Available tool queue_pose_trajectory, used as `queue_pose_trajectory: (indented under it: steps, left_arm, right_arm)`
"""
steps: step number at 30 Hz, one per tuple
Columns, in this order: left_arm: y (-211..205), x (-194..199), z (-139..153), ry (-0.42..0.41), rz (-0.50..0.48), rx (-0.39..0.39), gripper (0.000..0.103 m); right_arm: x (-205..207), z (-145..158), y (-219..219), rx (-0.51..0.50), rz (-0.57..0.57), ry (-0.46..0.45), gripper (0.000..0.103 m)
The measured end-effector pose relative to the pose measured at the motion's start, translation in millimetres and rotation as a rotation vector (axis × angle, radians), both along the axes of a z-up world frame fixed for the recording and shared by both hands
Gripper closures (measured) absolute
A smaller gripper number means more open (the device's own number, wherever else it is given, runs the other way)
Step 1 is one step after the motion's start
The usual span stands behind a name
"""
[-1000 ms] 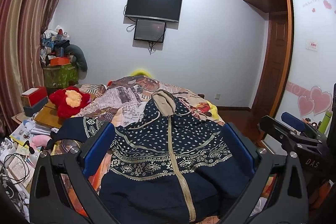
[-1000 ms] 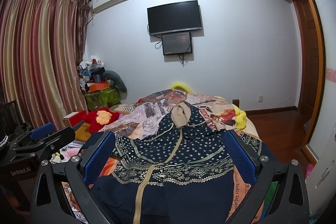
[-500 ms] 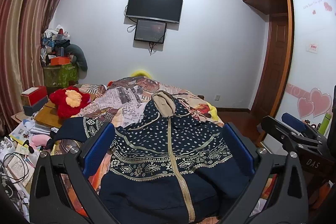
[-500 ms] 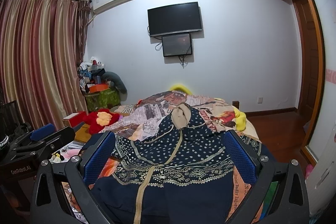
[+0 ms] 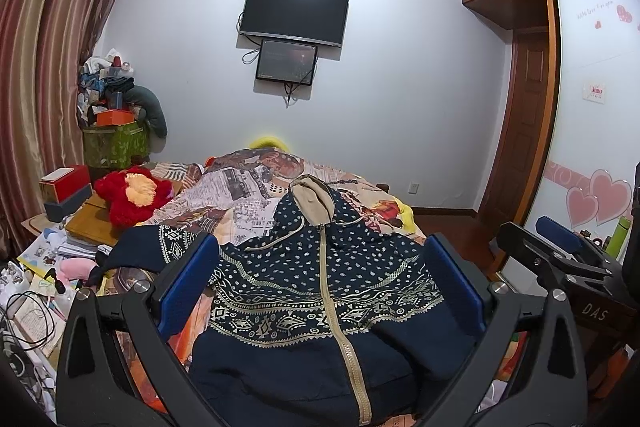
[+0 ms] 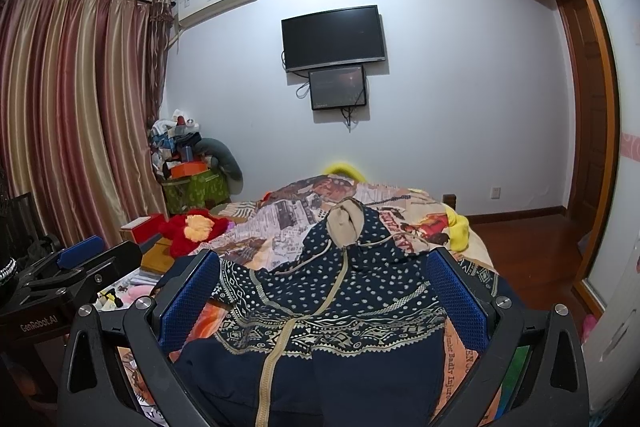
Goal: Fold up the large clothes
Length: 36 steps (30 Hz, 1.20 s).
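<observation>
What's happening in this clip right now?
A person holds two grippers above a navy patterned zip hoodie spread on a bed, hood pointing toward the far wall. The left gripper and right gripper are both open and hold nothing. The hoodie lies zipped and unfolded, one sleeve stretched toward the bed's left edge; folding has not started.

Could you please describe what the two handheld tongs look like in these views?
Both the left tongs and right tongs have black, angular frames with silver screws and textured blue pads. White lettering reads "GenRobot.AI" on the left body, "DAS" on the right.
</observation>
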State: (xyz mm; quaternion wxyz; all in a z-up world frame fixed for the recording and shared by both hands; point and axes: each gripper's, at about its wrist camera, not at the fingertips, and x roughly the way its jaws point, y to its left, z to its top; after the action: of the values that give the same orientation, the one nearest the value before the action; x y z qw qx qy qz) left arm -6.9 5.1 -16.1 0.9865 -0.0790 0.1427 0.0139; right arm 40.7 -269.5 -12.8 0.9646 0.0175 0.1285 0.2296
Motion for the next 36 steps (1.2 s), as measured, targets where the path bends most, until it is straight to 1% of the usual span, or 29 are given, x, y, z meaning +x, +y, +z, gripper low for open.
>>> queue_pose_trajectory:
  steps: [13, 18, 21, 25, 28, 32, 36]
  left_arm:
    - [3.7, 3.5, 0.2, 0.0, 0.006, -0.008, 0.0]
    - [14.4, 13.2, -1.0, 0.003, 0.02, -0.002, 0.0]
    - [27.1, 27.6, -2.9, 0.022, 0.024, -0.003, 0.0]
    - [55.3, 53.4, -8.1, 0.045, 0.057, -0.017, 0.0]
    - [81.5, 80.9, -16.4, 0.091, 0.094, -0.018, 0.0]
    - [127.2, 120.8, -35.0, 0.174, 0.149, -0.03, 0.0]
    - [173.1, 154.3, -58.8, 0.245, 0.234, -0.032, 0.0]
  right_arm:
    - [2.7, 0.3, 1.7, -0.003, 0.002, 0.004, 0.0]
    - [12.9, 1.3, 9.2, -0.02, 0.005, 0.003, 0.0]
    - [25.6, 1.9, 16.6, -0.035, 0.007, 0.0, 0.0]
    - [52.4, 1.6, 30.0, -0.045, 0.028, 0.008, 0.0]
    - [78.5, 0.3, 45.5, -0.069, 0.038, 0.015, 0.0]
    - [120.6, -4.0, 69.3, -0.113, 0.05, 0.033, 0.0]
    - [166.1, -14.8, 97.0, -0.19, 0.063, 0.061, 0.0]
